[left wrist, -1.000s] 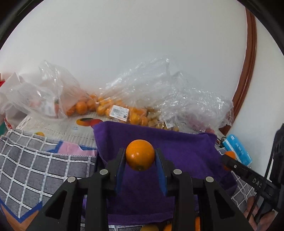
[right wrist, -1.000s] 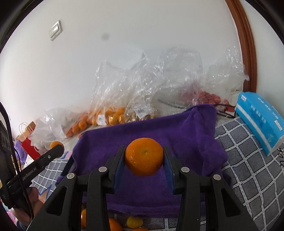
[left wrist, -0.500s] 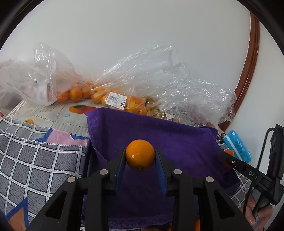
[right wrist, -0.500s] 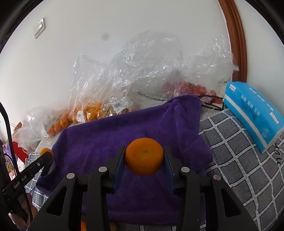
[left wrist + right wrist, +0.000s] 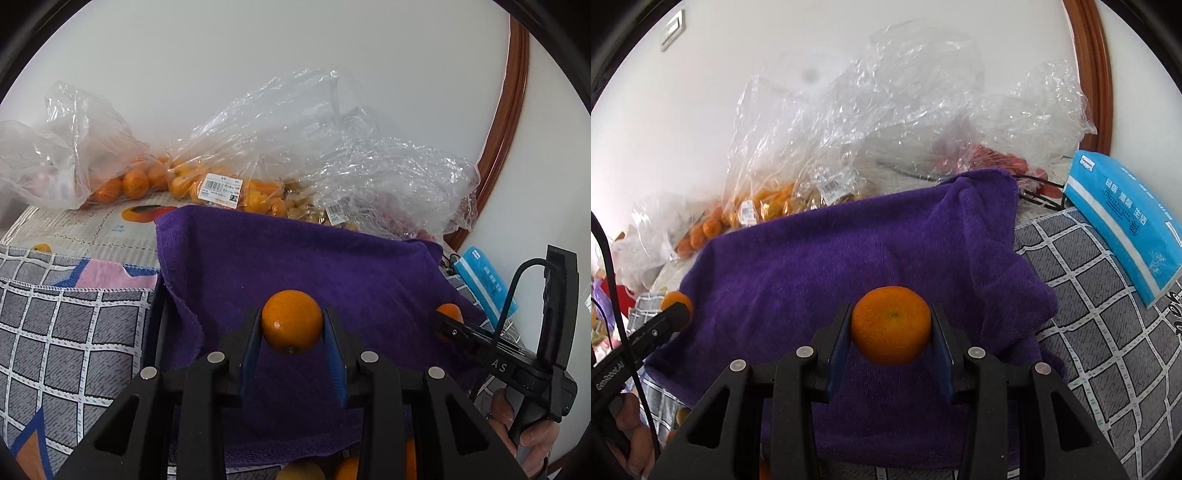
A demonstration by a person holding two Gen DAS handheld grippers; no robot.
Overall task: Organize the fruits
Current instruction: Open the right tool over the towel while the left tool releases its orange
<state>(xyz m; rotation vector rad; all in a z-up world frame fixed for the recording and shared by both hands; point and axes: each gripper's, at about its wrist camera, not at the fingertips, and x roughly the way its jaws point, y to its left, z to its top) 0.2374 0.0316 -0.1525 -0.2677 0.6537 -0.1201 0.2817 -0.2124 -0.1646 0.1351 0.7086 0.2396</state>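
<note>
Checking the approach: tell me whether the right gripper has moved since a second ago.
Yes. The right gripper, shut on its orange, has tipped downward toward the purple towel; the wall switch has slid up.

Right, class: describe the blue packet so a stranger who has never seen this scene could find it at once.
Start from the purple towel spread in the middle. Past its right edge, on the grey checked cloth, lies the blue packet. It is the only bright blue, flat-sided thing there, printed with white characters, unlike the clear crinkled bags of fruit behind.
</note>
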